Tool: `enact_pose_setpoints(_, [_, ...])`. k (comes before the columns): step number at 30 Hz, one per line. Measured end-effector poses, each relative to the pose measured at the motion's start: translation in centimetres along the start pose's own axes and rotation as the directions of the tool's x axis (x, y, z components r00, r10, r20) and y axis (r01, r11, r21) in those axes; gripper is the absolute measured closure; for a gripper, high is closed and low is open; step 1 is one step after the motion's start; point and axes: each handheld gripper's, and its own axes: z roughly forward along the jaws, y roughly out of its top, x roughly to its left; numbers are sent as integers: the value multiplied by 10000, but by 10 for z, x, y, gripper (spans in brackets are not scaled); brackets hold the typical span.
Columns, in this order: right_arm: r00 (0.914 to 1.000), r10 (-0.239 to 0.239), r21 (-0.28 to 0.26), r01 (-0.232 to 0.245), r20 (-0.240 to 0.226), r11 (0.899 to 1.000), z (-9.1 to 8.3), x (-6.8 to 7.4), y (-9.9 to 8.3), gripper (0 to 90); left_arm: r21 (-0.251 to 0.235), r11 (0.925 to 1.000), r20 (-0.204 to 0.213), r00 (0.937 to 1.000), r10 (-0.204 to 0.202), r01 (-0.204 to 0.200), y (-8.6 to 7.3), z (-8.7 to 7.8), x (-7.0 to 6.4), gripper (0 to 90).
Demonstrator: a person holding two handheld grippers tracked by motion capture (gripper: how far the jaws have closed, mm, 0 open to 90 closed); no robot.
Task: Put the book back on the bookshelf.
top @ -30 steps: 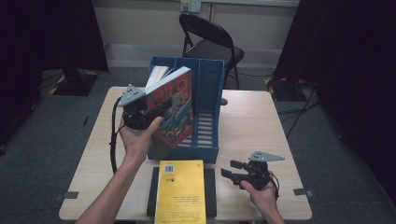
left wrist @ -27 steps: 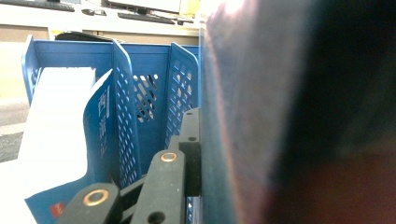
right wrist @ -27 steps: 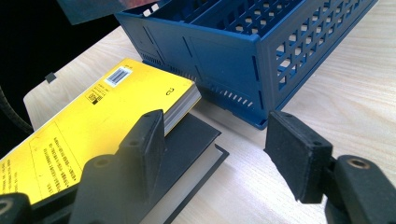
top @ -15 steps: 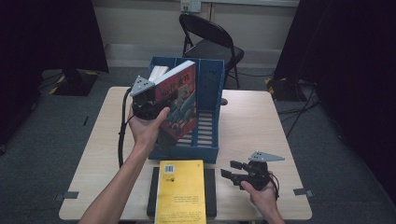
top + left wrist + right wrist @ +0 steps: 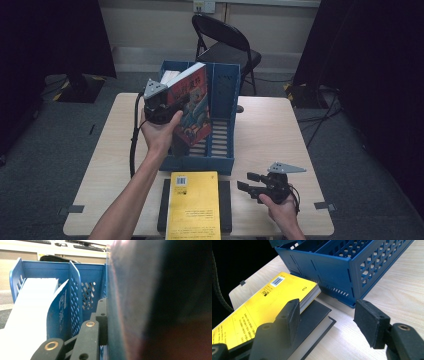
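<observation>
High view: on the table (image 5: 280,130), a blue file rack (image 5: 223,95) waits as the left gripper (image 5: 167,107), jaws clamped on a red-covered book (image 5: 192,107), tilts it over the middle slot. Squaring its lower edge between the dividers looks wise. The right gripper (image 5: 248,181) rests open beside a yellow book (image 5: 194,205).

Even overhead light, dark surrounds; the close book (image 5: 155,302) blurs, perhaps from nearness.

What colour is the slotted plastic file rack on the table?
Blue, clearest in the high view.
</observation>
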Motion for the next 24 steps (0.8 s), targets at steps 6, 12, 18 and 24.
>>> enact_pose_setpoints(6, [10000, 13, 32, -13, 4, 10000, 1, 0, 0, 373, -54, 9999, -264, 9996, -97, 96, 2, -3, 5, 745])
enact_pose_setpoints(12, [10000, 6, 61, -5, -36, 10000, 3, 1, 1, 373, 136, 9999, -306, 9995, -79, 84, -2, 5, 4, 745])
enact_pose_setpoints(18, [10000, 29, 38, -28, -26, 10000, 2, 0, 0, 373, 26, 9993, -488, 9981, -368, 369, -5, 17, 1, 744])
enact_pose_setpoints(24, [10000, 32, 17, -32, -24, 10000, 1, -1, 0, 373, 134, 9989, -635, 9970, -443, 452, -10, 30, -3, 744])
